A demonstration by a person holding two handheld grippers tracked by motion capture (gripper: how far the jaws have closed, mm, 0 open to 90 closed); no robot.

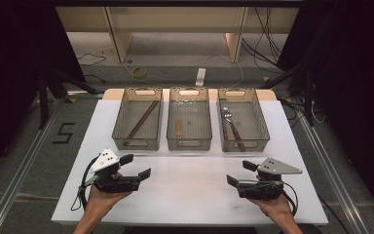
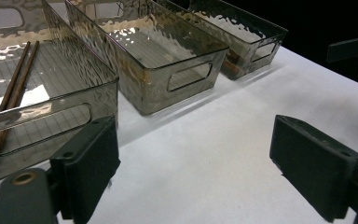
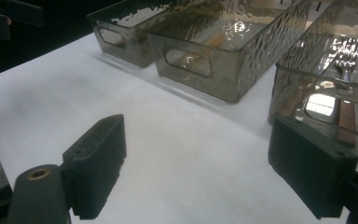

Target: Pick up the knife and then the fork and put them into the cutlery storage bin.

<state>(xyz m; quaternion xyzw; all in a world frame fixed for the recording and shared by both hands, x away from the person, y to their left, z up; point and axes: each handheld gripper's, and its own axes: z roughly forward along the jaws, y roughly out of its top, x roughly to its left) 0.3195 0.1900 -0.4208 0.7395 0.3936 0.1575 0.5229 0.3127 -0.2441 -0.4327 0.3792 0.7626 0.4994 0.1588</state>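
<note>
Three clear smoked bins stand in a row at the back of the white table (image 1: 190, 180). The left bin (image 1: 137, 118) holds brown chopsticks (image 1: 142, 119), which also lie in the near bin (image 2: 37, 107) as chopsticks (image 2: 14, 88) in the left gripper view. The middle bin (image 1: 189, 124) holds a small wooden-handled utensil (image 1: 179, 126). The right bin (image 1: 241, 126) holds a fork (image 1: 233, 127) with a wooden handle, its fork tines (image 3: 346, 65) showing through the wall. My left gripper (image 1: 135, 165) rests open at the near left, empty. My right gripper (image 1: 240, 173) rests open at the near right, empty.
A metal rail (image 1: 24, 161) runs along each side of the table. Behind the table stand wooden frame legs (image 1: 119, 39), cables and a white power strip (image 1: 200, 76) on the floor. A "5" mark (image 1: 64, 132) lies on the floor at left.
</note>
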